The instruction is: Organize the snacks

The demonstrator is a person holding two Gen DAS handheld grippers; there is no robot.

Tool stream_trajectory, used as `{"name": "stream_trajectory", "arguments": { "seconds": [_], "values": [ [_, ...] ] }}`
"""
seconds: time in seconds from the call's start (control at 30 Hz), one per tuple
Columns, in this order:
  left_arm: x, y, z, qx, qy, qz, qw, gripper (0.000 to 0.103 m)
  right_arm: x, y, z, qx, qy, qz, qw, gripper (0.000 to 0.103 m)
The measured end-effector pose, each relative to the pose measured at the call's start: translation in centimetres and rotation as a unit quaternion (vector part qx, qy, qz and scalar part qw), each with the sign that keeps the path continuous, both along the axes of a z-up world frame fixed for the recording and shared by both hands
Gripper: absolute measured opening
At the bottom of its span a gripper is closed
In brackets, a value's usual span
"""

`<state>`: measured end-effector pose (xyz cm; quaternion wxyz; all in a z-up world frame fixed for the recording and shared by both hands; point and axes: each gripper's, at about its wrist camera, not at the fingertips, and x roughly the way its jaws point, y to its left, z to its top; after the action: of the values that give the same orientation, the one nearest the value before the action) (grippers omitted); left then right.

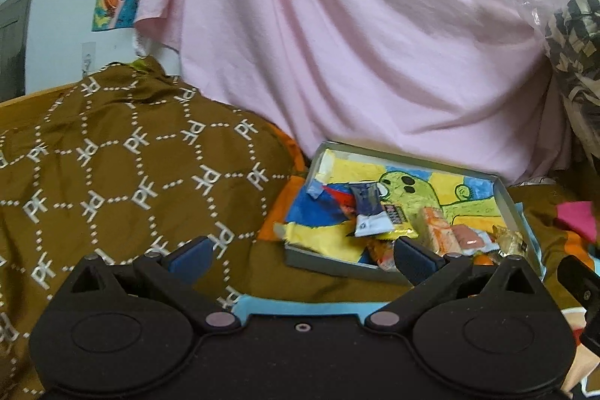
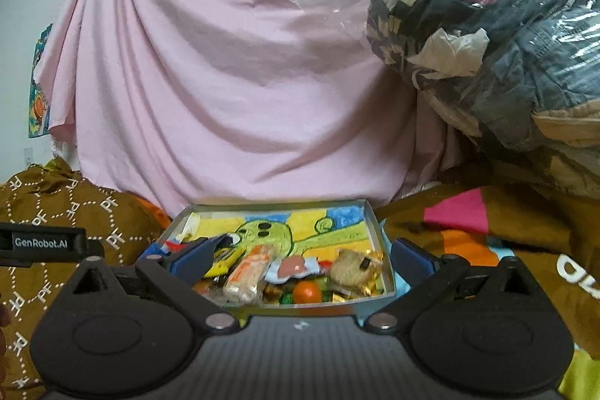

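A shallow grey box point(image 1: 512, 208) point(image 2: 378, 223) lined with a colourful crayon drawing holds several wrapped snacks. Among them are a dark blue and white packet point(image 1: 367, 212), a yellow packet point(image 1: 399, 223), an orange and white bar point(image 1: 437, 229) point(image 2: 245, 274), a pink and blue packet point(image 2: 296, 268), a round brown cake in gold wrap point(image 2: 352, 270) and an orange ball point(image 2: 306, 292). My left gripper point(image 1: 302, 253) is open, left of the box's near corner, holding nothing. My right gripper point(image 2: 302, 259) is open just before the box's near wall, empty.
A brown patterned cloth point(image 1: 112, 156) covers the surface to the left. A pink sheet point(image 2: 225, 62) hangs behind the box. A clear plastic bag of clothes point(image 2: 506, 44) bulges at the right. Pink and orange fabric point(image 2: 459, 212) lies right of the box.
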<state>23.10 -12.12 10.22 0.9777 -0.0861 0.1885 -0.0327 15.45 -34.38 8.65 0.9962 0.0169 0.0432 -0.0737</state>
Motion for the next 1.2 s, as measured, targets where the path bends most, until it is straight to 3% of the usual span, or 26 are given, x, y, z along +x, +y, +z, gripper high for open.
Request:
{"name": "stream_trajectory", "arguments": {
  "seconds": [0.4,0.63,1.2],
  "values": [
    [-4.1,0.4,-0.9,0.009,0.017,0.008,0.9998,0.102,-3.4,1.0,-0.3,0.013,-0.002,0.007,1.0,0.103],
    [-6.2,0.6,-1.2,0.015,0.009,0.004,0.9998,0.102,-5.1,0.5,-1.1,0.057,0.001,0.025,0.998,0.103],
    [-10.8,3.7,-3.7,0.023,-0.011,0.027,0.9993,0.102,-8.6,2.8,-3.4,0.012,0.022,0.037,0.999,0.103]
  ]
}}
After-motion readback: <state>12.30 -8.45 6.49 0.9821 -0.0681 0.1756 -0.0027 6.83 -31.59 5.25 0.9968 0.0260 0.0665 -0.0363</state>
